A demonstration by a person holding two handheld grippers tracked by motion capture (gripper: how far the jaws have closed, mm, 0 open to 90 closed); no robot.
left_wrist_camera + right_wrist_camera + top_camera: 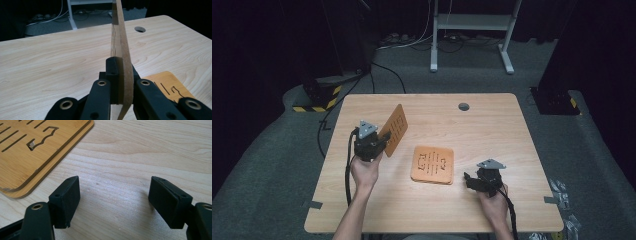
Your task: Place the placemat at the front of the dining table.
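Now the left gripper [121,82] has its fingers clamped on a thin slotted wooden board [395,129], held upright on edge above the worktop [492,125]. Its lower edge is cut off. Right gripper [113,202] fingers spread, empty, beside the stacked boards [432,164].

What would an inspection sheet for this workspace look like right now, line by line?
Surface: light wooden table with a round cable hole near its far edge.
Job's things: one thin orange-brown slotted wooden board held tilted up off the table; a stack of flat slotted wooden boards lying mid-table.
Clutter: nothing seen on the table.
Grippers: left gripper shut on the raised board's edge; right gripper open, jaws apart over bare wood beside the stack.
Cables: a black cable trails from the left gripper; loose leads on the floor behind.
Surroundings: grey carpet, white frame legs, yellow-black striped base.
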